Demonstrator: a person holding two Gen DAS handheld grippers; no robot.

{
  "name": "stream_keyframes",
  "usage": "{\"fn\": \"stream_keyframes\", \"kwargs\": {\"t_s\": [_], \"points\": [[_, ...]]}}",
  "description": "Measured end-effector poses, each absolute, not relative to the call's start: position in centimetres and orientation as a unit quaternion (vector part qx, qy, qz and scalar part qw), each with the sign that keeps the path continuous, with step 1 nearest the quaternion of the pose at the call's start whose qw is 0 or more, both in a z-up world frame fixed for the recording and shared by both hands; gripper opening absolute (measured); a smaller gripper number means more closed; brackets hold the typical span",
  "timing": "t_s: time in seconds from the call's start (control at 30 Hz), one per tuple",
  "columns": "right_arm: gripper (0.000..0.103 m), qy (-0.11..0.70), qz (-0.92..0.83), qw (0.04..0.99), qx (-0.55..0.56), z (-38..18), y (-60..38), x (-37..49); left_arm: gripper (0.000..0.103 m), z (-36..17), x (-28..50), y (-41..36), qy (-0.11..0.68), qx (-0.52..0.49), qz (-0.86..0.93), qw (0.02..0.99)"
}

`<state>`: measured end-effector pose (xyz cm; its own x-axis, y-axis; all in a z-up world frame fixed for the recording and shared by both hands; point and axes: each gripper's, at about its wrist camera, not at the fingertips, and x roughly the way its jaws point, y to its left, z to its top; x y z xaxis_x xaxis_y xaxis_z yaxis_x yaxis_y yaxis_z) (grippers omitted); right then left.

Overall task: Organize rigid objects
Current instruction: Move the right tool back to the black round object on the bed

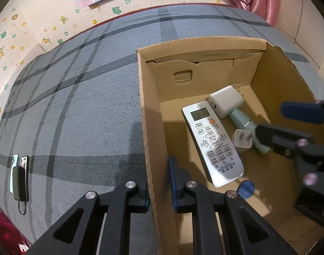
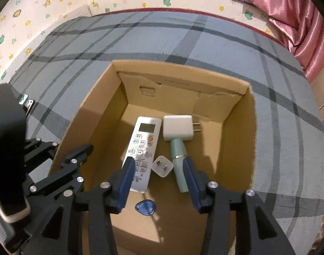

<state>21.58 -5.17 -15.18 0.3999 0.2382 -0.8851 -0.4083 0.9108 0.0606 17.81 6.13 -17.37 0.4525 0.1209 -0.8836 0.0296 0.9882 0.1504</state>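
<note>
Bed, grey plaid cover, carries everything in view. An open cardboard box sits on it, toward the right of the left wrist view.

Box contents, largest first: a white remote control lying flat, long axis running from the far wall toward the near wall, display end away from the cameras. Beside it on the right, a mint-green cylindrical device, long axis roughly parallel to the remote, far end touching a large white charger whose prongs point right. A small white plug adapter lies between remote and green device, prongs up. A blue key fob rests nearest the near wall.

Left tongs: closed on the box's left wall, one finger on each side of the cardboard.

Right tongs: parted to a moderate gap, nothing pressed between the pads; small adapter lies directly below and ahead of them.

Outside the box, at the bed's left edge well apart from both tongs, phones lie stacked with a dark power bank on top. Judged the remaining items; the left hand is nearer but occupied.
</note>
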Motion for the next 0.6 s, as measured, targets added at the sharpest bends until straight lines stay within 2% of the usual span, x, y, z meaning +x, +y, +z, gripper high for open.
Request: {"fn": "stream_keyframes", "kwargs": {"t_s": [0.23,0.3,0.4,0.6], "points": [[0.083,0.488,0.176,0.852,-0.073,-12.9,-7.2,21.1,0.015,-17.3,17.8,6.1,0.523,0.072,0.027,0.849],[0.096,0.484,0.174,0.855,-0.069,-12.4,-7.9,21.0,0.015,-17.3,17.8,6.1,0.523,0.073,0.028,0.849],[0.102,0.475,0.166,0.862,-0.063,-11.6,-9.1,20.8,0.015,-17.3,17.8,6.0,0.523,0.073,0.028,0.849],[0.103,0.461,0.146,0.873,-0.061,-10.2,-12.0,20.3,0.015,-17.3,17.7,6.0,0.522,0.073,0.029,0.849]]}}
